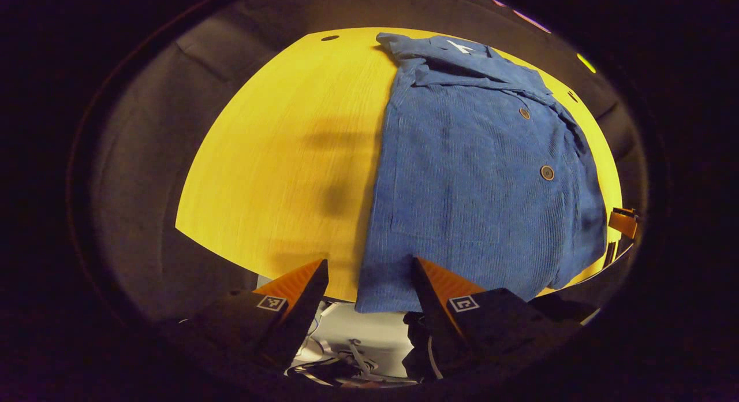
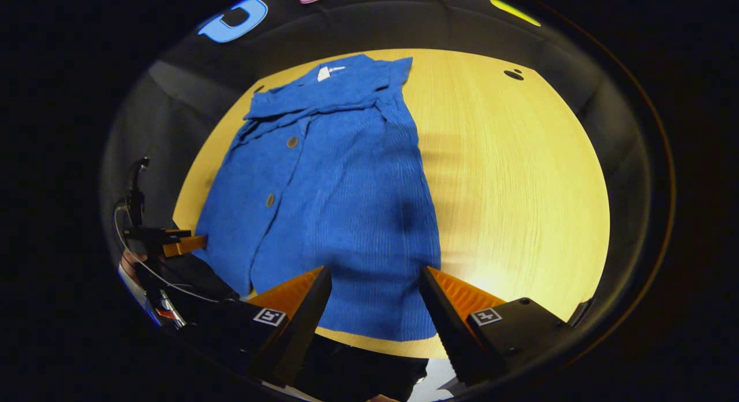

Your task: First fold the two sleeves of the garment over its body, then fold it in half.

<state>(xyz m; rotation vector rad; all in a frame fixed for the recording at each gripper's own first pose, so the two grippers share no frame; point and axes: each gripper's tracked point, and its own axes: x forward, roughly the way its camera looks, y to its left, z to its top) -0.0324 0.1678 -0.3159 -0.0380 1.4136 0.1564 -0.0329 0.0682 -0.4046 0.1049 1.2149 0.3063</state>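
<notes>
The blue corduroy garment [image 2: 335,205] lies flat on the yellow tabletop [image 2: 519,188], collar at the far end and hem at the near edge, its buttoned front facing up. In both views it reads as a narrow rectangle with no sleeve lying out to either side, so the sleeve folds look done, judging by the outline alone; the sleeves themselves are hard to make out. The fold in half is not yet made: the hem and collar lie well apart.

The right gripper [image 2: 375,292] hovers over the hem's near edge, jaws wide apart and holding nothing. The left gripper [image 1: 369,280] hangs at the near edge too, above the garment's left hem corner, likewise spread wide and empty. Lifting the hem toward the collar appears to be what remains.
</notes>
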